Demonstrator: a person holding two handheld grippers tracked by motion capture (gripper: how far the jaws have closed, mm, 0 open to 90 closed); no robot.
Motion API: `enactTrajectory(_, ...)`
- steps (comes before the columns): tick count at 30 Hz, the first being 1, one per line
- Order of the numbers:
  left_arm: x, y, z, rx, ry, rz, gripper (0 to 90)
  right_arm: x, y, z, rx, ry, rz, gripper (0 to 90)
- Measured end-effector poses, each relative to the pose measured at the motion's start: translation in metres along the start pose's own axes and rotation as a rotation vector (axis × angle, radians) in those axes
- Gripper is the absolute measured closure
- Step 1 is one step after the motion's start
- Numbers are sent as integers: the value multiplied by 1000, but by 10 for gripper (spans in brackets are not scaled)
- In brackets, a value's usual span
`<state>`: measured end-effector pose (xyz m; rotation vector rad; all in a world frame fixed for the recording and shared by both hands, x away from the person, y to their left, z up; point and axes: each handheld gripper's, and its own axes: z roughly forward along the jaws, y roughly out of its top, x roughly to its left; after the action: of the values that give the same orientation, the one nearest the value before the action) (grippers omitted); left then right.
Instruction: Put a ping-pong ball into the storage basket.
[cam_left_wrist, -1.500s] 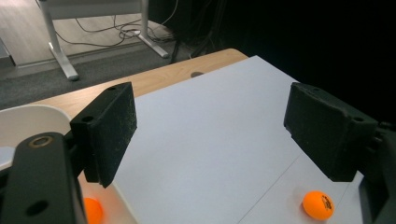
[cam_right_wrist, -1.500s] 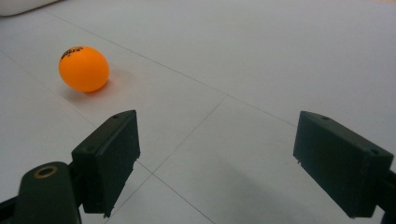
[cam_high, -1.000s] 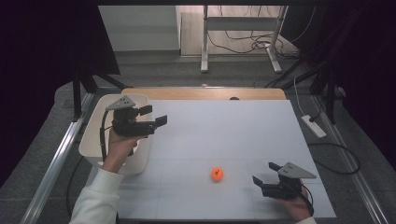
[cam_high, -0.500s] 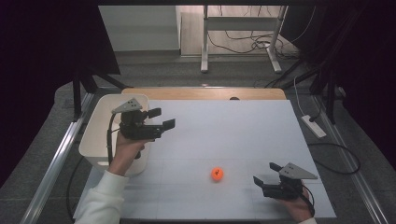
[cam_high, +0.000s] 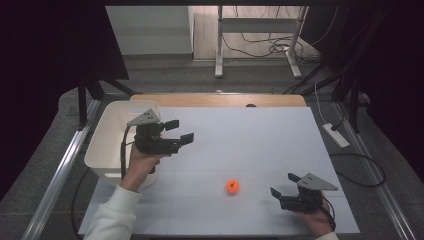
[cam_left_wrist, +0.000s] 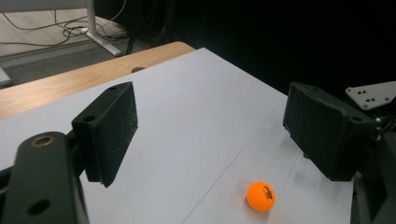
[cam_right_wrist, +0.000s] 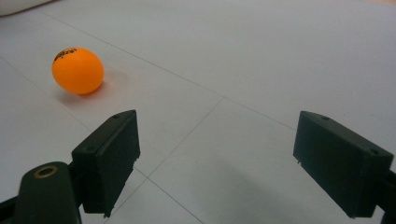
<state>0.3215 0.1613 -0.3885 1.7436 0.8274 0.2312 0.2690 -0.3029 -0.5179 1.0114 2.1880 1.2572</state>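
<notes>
Looking down, I have the worktop (cam_high: 250, 135) carrying a white tub (cam_high: 107, 145) at its left edge. My left tongs (cam_high: 179, 131) hang above the worktop just beside the tub, jaws spread and holding nothing. My right tongs (cam_high: 284, 185) sit low near the front right corner, also spread and empty. Between them, nearer the front edge, the orange ball (cam_high: 232, 186) lies alone, touched by neither.

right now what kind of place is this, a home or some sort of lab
Most likely a lab or recording workspace: a white-covered table in a dark enclosure, loose cables on the floor behind, and just an orange ball and a white bin set out.
</notes>
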Motion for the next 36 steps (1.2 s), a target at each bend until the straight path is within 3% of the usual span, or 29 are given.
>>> enactTrajectory(11,-8,-6,11,35,-19,30,185,1,3,7,6,-9,13,145)
enactTrajectory(26,-22,-10,23,53,-56,47,184,2,2,1,-8,-14,10,145)
enactTrajectory(36,-38,-13,39,99,-73,87,183,3,1,-4,-9,-19,2,145)
